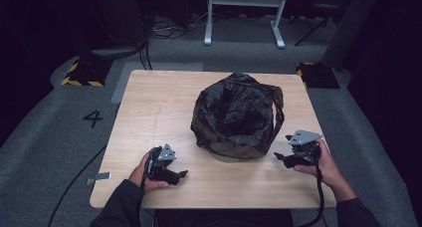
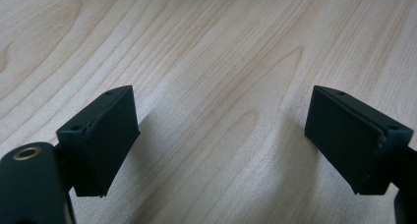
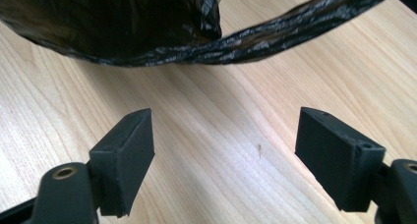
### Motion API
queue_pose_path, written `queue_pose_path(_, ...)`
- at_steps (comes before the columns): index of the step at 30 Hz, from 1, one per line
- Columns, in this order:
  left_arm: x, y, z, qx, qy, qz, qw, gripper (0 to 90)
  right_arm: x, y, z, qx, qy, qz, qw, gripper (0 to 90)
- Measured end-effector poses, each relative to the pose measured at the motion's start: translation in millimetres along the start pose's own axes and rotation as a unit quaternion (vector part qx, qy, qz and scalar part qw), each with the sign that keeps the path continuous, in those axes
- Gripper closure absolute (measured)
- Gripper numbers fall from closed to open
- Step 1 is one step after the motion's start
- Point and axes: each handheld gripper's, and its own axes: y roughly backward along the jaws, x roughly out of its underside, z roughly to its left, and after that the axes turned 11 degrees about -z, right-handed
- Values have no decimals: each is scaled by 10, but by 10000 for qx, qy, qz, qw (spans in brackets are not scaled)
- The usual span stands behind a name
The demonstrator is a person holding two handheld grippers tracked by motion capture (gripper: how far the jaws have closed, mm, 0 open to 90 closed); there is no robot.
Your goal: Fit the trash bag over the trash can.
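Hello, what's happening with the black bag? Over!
Left hand-held gripper open, empty, low over the table. Right hand-held gripper open, empty, beside the black bag. Bag's handle loop just ahead of it. Nothing in between.

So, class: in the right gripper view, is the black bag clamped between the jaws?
No, the black bag lies beyond the open right gripper.
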Motion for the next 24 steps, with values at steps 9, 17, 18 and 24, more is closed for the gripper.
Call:
queue_pose_path(9, 0, 0, 0, 0, 0, -1, 10000, 130, 123, -25, -1, -23, -67, 60, 10000, 225)
queue_pose_path(17, 0, 0, 0, 1, 2, 0, 10000, 130, 255, -44, 11, -75, -152, 186, 9997, 225)
queue_pose_path(18, 0, 0, 0, 0, 1, 0, 10000, 129, 270, -43, 13, -54, -155, 206, 9997, 225)
queue_pose_path(24, 0, 0, 0, -1, 0, 0, 10000, 129, 382, -63, 31, -107, -244, 270, 9993, 224)
